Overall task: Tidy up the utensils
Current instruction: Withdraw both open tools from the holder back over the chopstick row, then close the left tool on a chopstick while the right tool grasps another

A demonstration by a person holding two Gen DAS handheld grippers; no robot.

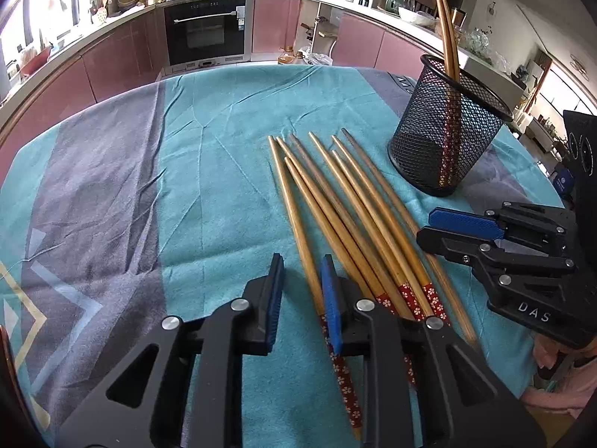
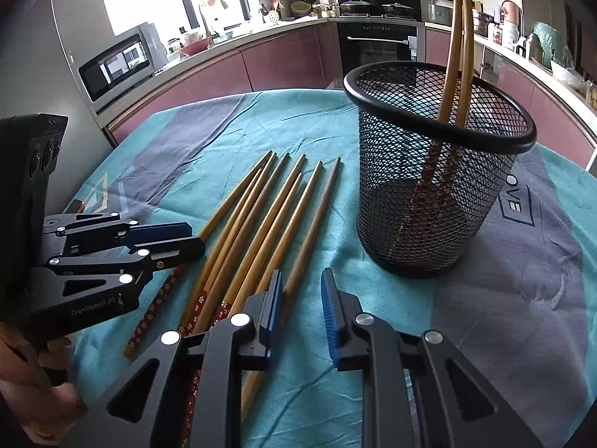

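Observation:
Several wooden chopsticks [image 1: 347,201] [image 2: 261,216] with red flowered handles lie side by side on the teal cloth. A black mesh cup [image 1: 418,142] [image 2: 410,205] stands upright beyond them, with two chopsticks [image 1: 446,18] [image 2: 460,18] leaning inside. My left gripper [image 1: 302,265] [image 2: 196,237] sits low over the leftmost chopstick. Its jaws are narrowly apart, the stick lies along the right pad, and cloth shows in the gap. My right gripper [image 2: 303,274] [image 1: 425,226] hovers at the darker rightmost chopstick, jaws also narrowly apart, with that stick running under its left finger.
The tablecloth [image 1: 205,186] covers a round table whose edge curves close behind the cup. Pink kitchen cabinets and an oven [image 1: 205,37] lie beyond it, and a microwave [image 2: 115,63] stands at the left. A hand [image 2: 56,358] holds the left gripper's handle.

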